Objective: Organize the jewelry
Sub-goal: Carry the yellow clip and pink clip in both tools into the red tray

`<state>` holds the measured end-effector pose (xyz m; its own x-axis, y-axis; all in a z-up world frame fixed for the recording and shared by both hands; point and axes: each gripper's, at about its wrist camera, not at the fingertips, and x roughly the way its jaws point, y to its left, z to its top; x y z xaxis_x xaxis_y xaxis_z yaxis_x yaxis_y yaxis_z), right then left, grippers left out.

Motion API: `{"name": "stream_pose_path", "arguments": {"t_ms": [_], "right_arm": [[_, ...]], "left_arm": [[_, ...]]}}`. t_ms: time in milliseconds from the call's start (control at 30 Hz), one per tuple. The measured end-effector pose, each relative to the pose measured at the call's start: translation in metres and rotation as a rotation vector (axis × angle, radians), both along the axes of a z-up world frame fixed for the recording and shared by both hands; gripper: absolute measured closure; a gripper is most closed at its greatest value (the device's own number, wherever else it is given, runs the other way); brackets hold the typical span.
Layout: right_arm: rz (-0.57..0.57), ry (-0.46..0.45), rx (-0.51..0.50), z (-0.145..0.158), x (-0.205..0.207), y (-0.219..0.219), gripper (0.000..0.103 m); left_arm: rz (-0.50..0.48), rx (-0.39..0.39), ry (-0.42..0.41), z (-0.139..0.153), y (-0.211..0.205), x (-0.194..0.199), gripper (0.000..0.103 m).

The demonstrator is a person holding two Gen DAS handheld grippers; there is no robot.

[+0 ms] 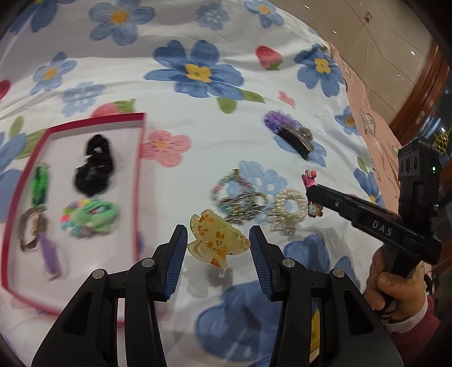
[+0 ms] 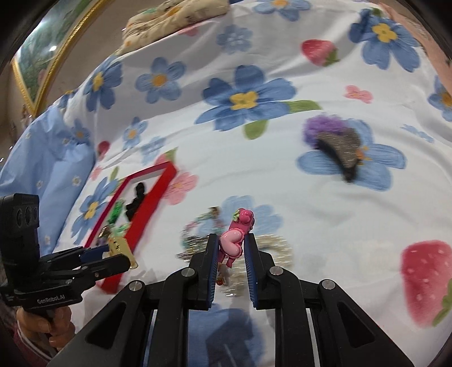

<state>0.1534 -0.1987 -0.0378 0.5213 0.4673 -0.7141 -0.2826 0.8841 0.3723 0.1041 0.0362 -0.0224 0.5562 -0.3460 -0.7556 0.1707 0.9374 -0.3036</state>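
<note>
Left hand-held gripper (image 1: pixel 218 244) was clamped on a translucent yellow claw clip (image 1: pixel 217 240) with orange flower print, blue pads touching both sides, low centre of the left wrist view. The clip's shadow fell on the floral bedsheet (image 1: pixel 197 118) below it, so it hung clear of the fabric.

Right hand-held gripper (image 2: pixel 232 248) was clenched on a pink hair clip (image 2: pixel 233 242) with a heart and strawberry charm, low centre of the right wrist view; the clip stood upright between the pads. The person's hand (image 1: pixel 395 285) held that gripper's handle at lower right of the left wrist view.

Red-rimmed tray (image 1: pixel 139 158) lay on the sheet at left of the left wrist view. In it: black scrunchie (image 1: pixel 94 166), green braided band (image 1: pixel 41 183), green hair ties (image 1: pixel 90 217), a purple-strapped watch (image 1: pixel 36 237), blurred.

Still on the sheet, right of centre in the left wrist view: a pearl ring-shaped band (image 1: pixel 291 204), a heap of beaded bracelets (image 1: pixel 240 197) touching it on its left, and further up a glittery dark claw clip (image 1: pixel 299 138) beside a purple fluffy piece (image 1: pixel 278 118).

A cream patterned pillow (image 2: pixel 175 17) sat at the upper edge of the right wrist view.
</note>
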Motion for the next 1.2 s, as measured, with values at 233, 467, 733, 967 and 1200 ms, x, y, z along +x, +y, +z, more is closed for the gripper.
{"name": "stream_pose_path", "arguments": {"t_ms": [233,467,733,967,1200], "right_arm": [[0.092,0.004,0.013,0.001,-0.009,0.041,0.085],[0.16,0.007,0.023,0.004,-0.013,0.073,0.085],[0.239,0.007,0.032,0.007,-0.016,0.113,0.085],[0.323,0.01,0.038,0.008,-0.014,0.155,0.085],[0.396,0.031,0.034,-0.001,-0.01,0.195,0.085]], "left_arm": [[0.082,0.002,-0.01,0.004,0.042,-0.02,0.059],[0.167,0.013,-0.005,0.003,0.082,-0.035,0.059],[0.26,0.018,0.012,-0.005,0.125,-0.045,0.059],[0.309,0.031,0.039,-0.014,0.152,-0.046,0.059],[0.335,0.057,0.065,-0.025,0.172,-0.04,0.059]]}}
